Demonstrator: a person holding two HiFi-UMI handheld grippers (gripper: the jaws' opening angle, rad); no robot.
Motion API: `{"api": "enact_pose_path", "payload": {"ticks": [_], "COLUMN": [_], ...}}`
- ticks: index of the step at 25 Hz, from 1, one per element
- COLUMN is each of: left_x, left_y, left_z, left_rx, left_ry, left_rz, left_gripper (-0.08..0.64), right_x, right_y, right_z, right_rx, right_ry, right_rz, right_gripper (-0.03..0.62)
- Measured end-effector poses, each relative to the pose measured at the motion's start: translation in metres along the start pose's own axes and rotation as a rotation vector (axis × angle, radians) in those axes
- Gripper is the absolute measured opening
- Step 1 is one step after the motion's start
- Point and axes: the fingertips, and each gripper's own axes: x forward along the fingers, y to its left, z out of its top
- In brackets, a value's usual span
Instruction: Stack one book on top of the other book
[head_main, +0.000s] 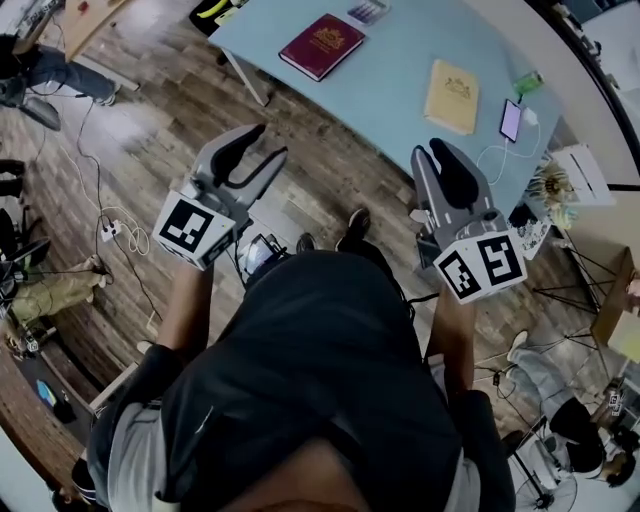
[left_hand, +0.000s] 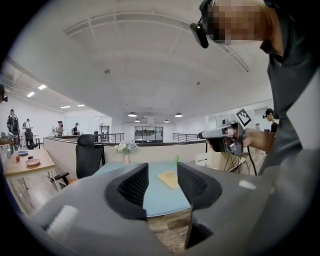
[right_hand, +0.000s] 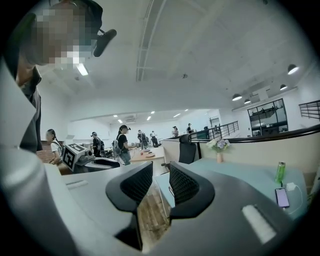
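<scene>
On the light blue table (head_main: 400, 60), a dark red book (head_main: 322, 45) lies at the far left and a yellow book (head_main: 452, 96) to its right, well apart. I hold both grippers in the air in front of the table's near edge, touching neither book. My left gripper (head_main: 262, 148) is open and empty. In the left gripper view, the yellow book (left_hand: 169, 179) shows far off through the gap of the left gripper (left_hand: 163, 186). My right gripper (head_main: 442, 158) has its jaws almost together, with nothing between them (right_hand: 161, 182).
A phone (head_main: 511, 120) on a cable and a green can (head_main: 528, 83) lie at the table's right end. A flower vase (right_hand: 219, 146) stands at the far edge, with a black chair (right_hand: 187, 149) behind. Cables cross the wooden floor (head_main: 120, 235). People stand further back in the room.
</scene>
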Motion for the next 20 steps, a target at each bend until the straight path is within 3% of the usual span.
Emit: {"api": "enact_pose_path", "payload": {"ticks": [20], "left_x": [0.079], "left_y": [0.0], "left_z": [0.015], "left_rx": [-0.02], "left_ry": [0.032], "left_rz": [0.179], "left_gripper": [0.224], "right_x": [0.048], "right_y": [-0.094], "right_z": [0.011], "right_rx": [0.026], "right_ry": [0.011], "right_rz": [0.204], "right_gripper": [0.087]}}
